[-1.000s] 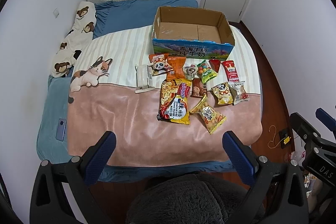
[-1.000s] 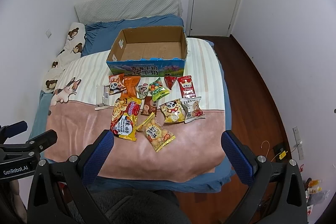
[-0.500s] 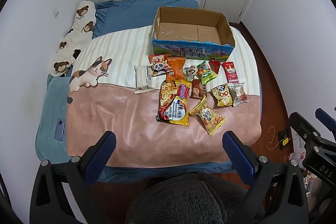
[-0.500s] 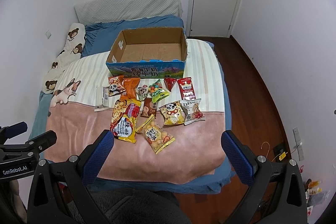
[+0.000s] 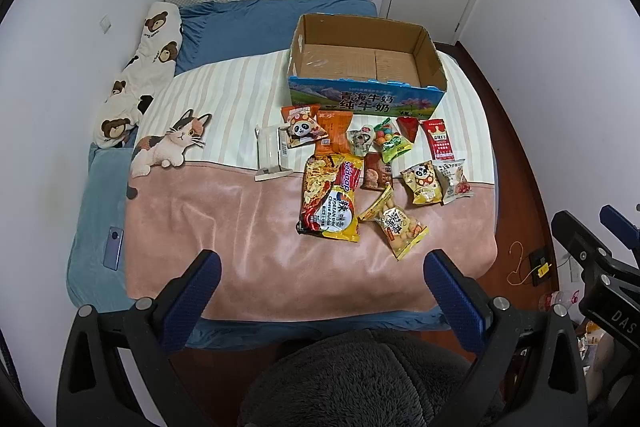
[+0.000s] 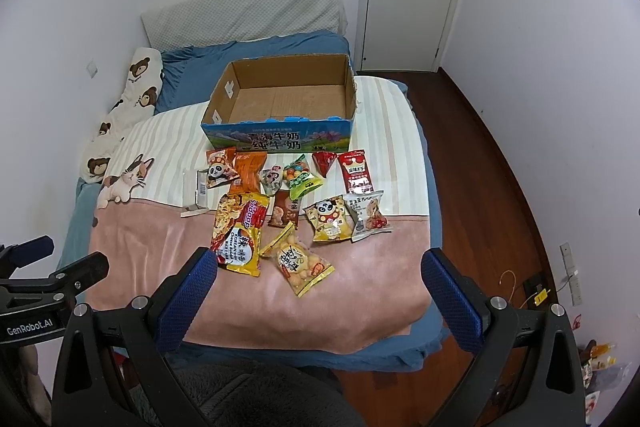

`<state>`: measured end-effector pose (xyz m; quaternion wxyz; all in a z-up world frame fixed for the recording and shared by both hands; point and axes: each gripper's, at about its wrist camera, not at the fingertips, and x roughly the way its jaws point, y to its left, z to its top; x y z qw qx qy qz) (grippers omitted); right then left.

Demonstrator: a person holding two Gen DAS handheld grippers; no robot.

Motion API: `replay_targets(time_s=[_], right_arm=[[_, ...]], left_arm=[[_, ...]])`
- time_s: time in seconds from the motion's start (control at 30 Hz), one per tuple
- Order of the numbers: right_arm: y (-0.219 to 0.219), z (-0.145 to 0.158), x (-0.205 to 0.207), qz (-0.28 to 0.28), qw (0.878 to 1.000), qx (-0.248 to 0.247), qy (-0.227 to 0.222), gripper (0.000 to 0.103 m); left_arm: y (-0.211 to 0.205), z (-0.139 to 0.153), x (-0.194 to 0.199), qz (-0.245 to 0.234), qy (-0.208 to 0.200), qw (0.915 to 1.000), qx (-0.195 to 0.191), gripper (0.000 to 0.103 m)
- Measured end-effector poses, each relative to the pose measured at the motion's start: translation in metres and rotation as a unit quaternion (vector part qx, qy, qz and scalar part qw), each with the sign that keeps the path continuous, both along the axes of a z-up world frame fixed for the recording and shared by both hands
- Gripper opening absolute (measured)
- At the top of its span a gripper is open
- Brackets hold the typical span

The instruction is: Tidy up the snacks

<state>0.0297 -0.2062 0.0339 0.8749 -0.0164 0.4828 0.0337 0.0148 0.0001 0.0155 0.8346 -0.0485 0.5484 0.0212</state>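
1. The snacks (image 5: 360, 171) all lie loose on the bed (image 5: 240, 227), in a cluster just near of the box (image 5: 366, 67). None is in the box, so by my judgement the sorting has not begun.
2. The box sits open at the far side of the blanket, its printed wall facing the cluster. Its cardboard floor is bare in both views.
3. Nearest the claws are the big noodle pack (image 5: 330, 201) and, right of it, the yellow puff bag (image 5: 400, 227). Behind them lie a brown pouch (image 5: 376, 177), a yellow panda bag (image 5: 422, 183) and a white cookie pack (image 5: 454, 181).
4. Closest to the box is a row: an orange panda bag (image 5: 302, 127) at the left, an orange pack (image 5: 334, 137), a green candy bag (image 5: 390, 143), a red cone (image 5: 408, 127) and a red sachet (image 5: 440, 139) at the right.
5. A white carton (image 5: 272, 155) lies at the left edge of the cluster; whether it belongs with the snacks I cannot tell.
6. The left claw (image 5: 320, 291) hangs over the near edge of the bed, fingers wide apart, holding nothing.
7. The right claw (image 6: 320, 287) is likewise spread and empty, near the noodle pack and the puff bag but apart from both.
8. What is left: every packet has yet to go into the box.
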Motion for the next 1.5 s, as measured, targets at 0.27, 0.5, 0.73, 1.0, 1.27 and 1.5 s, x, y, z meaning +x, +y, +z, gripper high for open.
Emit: replay_targets(time_s=[0.27, 0.5, 0.73, 1.0, 1.27, 1.5], right_arm=[[-0.005, -0.030, 0.026, -0.009, 1.000, 0.015, 0.022, 0.103], [-0.011, -0.107, 0.083, -0.020, 0.996, 0.023, 0.082, 0.103], [0.001, -0.212, 0.138, 0.018, 0.989, 0.015, 0.144, 0.103], [0.047, -0.332, 0.164, 0.131, 0.966, -0.022, 0.221, 0.103], [0.063, -0.383, 0.164, 0.104, 0.959, 0.005, 0.263, 0.070], [0.015, -0.398, 0.166, -0.092, 0.936, 0.161, 0.299, 0.070]], left_arm=[[0.005, -0.024, 0.031, 0.016, -0.003, 0.9997, 0.015, 0.103], [0.017, -0.093, 0.079, 0.035, 0.048, 0.9975, 0.037, 0.103], [0.020, -0.190, 0.128, 0.021, 0.132, 0.9895, 0.056, 0.103], [0.014, -0.264, 0.159, -0.008, 0.197, 0.9787, 0.059, 0.103], [0.009, -0.280, 0.177, -0.029, 0.208, 0.9766, 0.048, 0.103], [-0.012, -0.313, 0.211, -0.059, 0.234, 0.9702, 0.018, 0.101]])
